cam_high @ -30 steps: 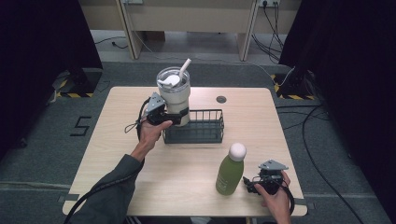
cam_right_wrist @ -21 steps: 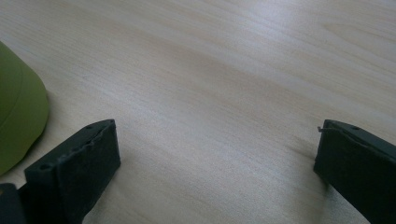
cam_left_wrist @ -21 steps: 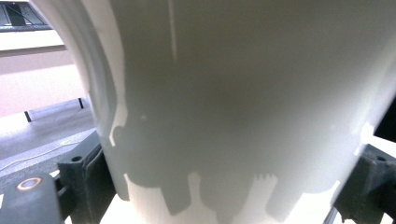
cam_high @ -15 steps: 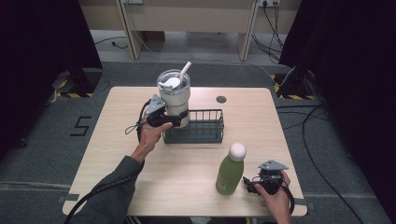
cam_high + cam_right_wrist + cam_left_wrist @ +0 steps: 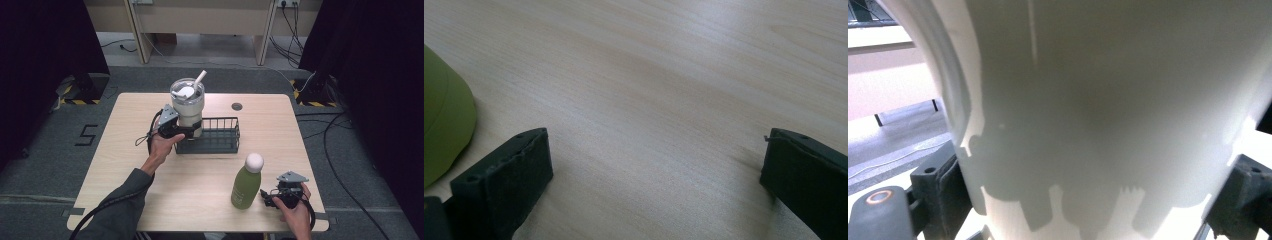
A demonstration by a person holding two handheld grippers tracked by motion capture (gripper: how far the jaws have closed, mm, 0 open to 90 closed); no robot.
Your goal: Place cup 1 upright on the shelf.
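We see the left gripper (image 5: pixel 192 131) clamped on the lower body of a white tumbler (image 5: pixel 187 106), which stands upright at the left end of a black wire basket (image 5: pixel 220 142); whether its base sits inside the basket or hangs just above it, we cannot tell. In the left gripper view the tumbler's pale wall (image 5: pixel 1108 110) runs between the two black jaws, one pressed against each side. The left hand (image 5: pixel 161 147) wraps the gripper from behind, wrist straight, and the forearm in its dark sleeve (image 5: pixel 117 207) stretches diagonally up from the near left edge of the wooden table (image 5: pixel 125 150). A lid with a white straw (image 5: pixel 199 78) tops the tumbler, the straw leaning away from the gripper toward the far right.

We find the right gripper (image 5: pixel 270 196) low at the near right corner of the table, held in the right hand (image 5: pixel 295 215), which comes in from the bottom edge. Its jaws stand wide apart with nothing between them, bare wood showing in the gap in the right gripper view. A green bottle (image 5: pixel 246 182) with a white round cap stands upright just beside those jaws, to the gripper's left, and its green flank (image 5: pixel 444 130) edges into the right gripper view next to the left jaw.
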